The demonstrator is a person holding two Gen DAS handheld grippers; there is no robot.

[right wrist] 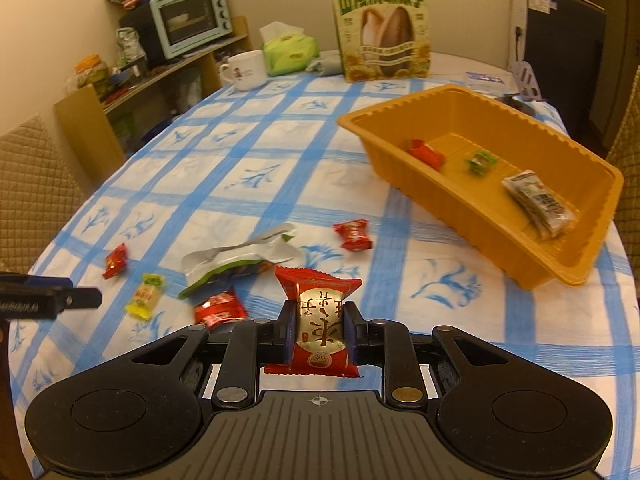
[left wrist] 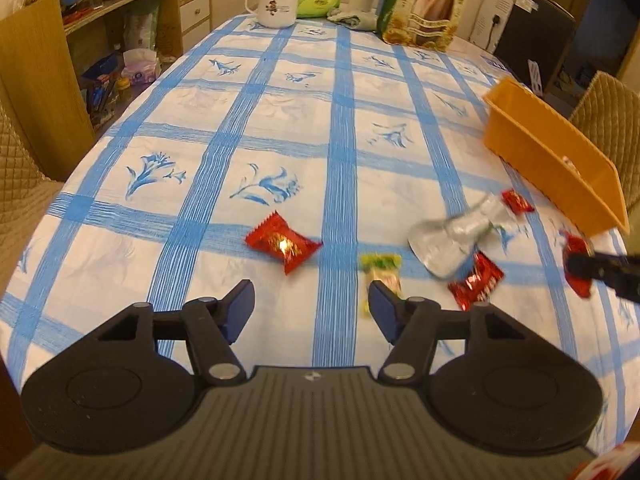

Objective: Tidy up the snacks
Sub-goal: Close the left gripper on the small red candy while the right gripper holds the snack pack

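My right gripper (right wrist: 318, 330) is shut on a red and gold snack packet (right wrist: 319, 320), held above the table short of the orange tray (right wrist: 440, 200). The tray holds a red candy (right wrist: 426, 153), a green candy (right wrist: 481, 161) and a dark bar packet (right wrist: 538, 204). My left gripper (left wrist: 311, 302) is open and empty above the cloth. Just ahead of it lie a red packet (left wrist: 283, 243) and a yellow-green candy (left wrist: 382, 276). A silver-green pouch (left wrist: 456, 236) and small red candies (left wrist: 476, 282) (left wrist: 517, 201) lie to the right.
The orange tray (left wrist: 552, 156) sits at the table's right edge. A sunflower seed bag (right wrist: 380, 26), white mug (right wrist: 245, 70) and green tissue pack (right wrist: 290, 50) stand at the far end. Shelves with a toaster oven (right wrist: 192, 20) and quilted chairs flank the table.
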